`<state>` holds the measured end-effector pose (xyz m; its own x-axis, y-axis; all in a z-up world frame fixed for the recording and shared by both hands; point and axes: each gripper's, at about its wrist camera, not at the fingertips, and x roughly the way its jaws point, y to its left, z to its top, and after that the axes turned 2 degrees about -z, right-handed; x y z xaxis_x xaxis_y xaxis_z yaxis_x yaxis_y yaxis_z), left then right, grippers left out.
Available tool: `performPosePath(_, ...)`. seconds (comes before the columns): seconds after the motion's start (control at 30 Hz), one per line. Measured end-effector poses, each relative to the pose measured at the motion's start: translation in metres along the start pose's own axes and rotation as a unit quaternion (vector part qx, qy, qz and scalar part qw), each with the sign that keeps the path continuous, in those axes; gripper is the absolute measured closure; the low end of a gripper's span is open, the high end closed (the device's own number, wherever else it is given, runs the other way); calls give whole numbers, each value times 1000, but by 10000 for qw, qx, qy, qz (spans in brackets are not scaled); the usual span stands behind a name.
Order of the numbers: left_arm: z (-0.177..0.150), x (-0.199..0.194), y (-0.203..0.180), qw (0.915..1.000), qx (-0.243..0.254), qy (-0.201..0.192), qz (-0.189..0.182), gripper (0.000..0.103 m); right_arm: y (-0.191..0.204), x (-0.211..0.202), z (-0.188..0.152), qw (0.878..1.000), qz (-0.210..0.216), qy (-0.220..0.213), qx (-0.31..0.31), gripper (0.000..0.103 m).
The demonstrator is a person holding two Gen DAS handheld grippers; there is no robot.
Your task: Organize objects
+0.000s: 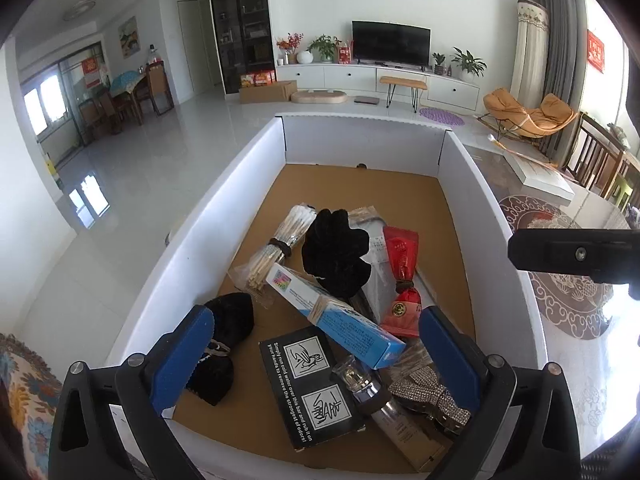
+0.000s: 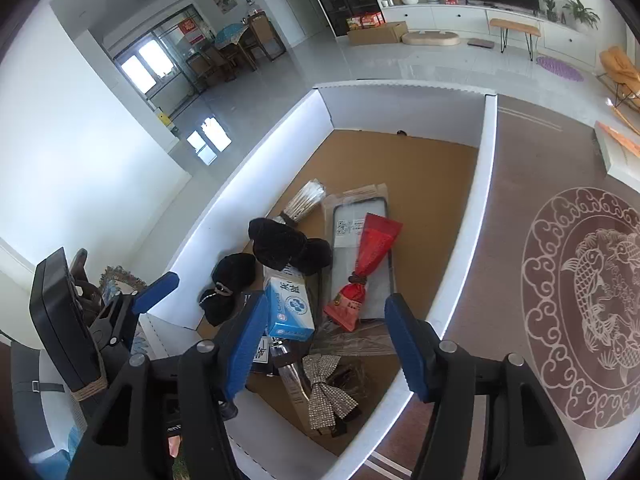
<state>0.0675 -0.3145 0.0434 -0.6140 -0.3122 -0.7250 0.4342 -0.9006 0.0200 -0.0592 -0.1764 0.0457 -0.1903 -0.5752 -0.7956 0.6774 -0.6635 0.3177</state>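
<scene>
Left gripper [image 1: 316, 356] is hanging wide open over the near end of the white box [image 1: 240, 208], nothing between its blue pads [image 1: 182, 354]. Right gripper [image 2: 326, 346] is standing open too, empty, above the same box. Between and just ahead of the left jaws a blue carton [image 1: 336, 316] is lying diagonally over a black printed card [image 1: 308, 388]; a rhinestone bow [image 1: 432, 400] is sitting by the right pad, a black hair clip [image 1: 228, 344] by the left pad. Farther ahead a black scrunchie [image 1: 336, 252], a red pouch [image 1: 404, 280] and a swab bundle [image 1: 280, 244] are lying piled together.
</scene>
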Motion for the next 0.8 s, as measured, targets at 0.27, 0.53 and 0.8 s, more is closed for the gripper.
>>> performPosePath(0.27, -1, -16, 10, 9950, -1001, 23, 59, 0, -8, -35, 1, 9972, -639, -226, -314, 18)
performPosePath(0.53, -1, -16, -6, 9975, -525, 319, 362, 0, -4, -21, -14, 9946, -898, 80, -514, 18)
performPosePath(0.8, 1, -20, 4, 9966, -616, 199, 506, 0, 7, -14, -16, 9937, -901, 100, -666, 18)
